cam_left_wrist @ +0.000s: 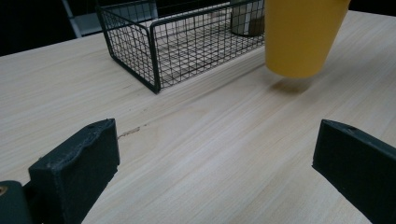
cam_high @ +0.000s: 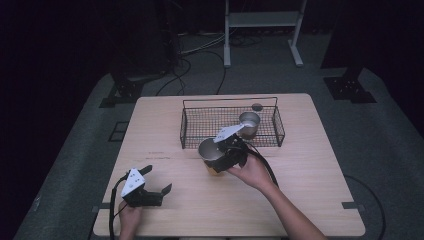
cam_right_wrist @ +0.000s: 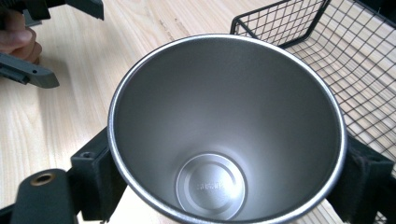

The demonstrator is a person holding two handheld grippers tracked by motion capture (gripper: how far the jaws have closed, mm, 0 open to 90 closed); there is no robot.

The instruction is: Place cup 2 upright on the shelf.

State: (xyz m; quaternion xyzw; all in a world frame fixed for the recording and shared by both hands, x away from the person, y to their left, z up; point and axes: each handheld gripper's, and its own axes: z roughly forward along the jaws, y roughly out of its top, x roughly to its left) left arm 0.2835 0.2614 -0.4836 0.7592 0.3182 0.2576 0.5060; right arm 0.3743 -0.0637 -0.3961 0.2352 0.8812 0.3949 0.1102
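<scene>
A yellow cup [cam_high: 212, 151] with a bare steel inside [cam_right_wrist: 224, 130] hangs a little above the wooden table, just in front of the black wire basket [cam_high: 230, 102]. My right gripper [cam_high: 216, 159] is shut on it, one jaw pressing each side of the cup below the rim. In the left gripper view the cup's yellow wall [cam_left_wrist: 301, 32] floats over its own shadow. Near the table's front left my left gripper [cam_high: 158, 178] rests low over the wood, open, with nothing between its jaws.
A second steel cup [cam_high: 249, 122] stands upright in the right part of the basket. A small dark round object [cam_high: 257, 106] lies at the basket's back rim. Bare wood [cam_left_wrist: 210, 116] stretches between the left gripper and the basket's corner [cam_left_wrist: 154, 60].
</scene>
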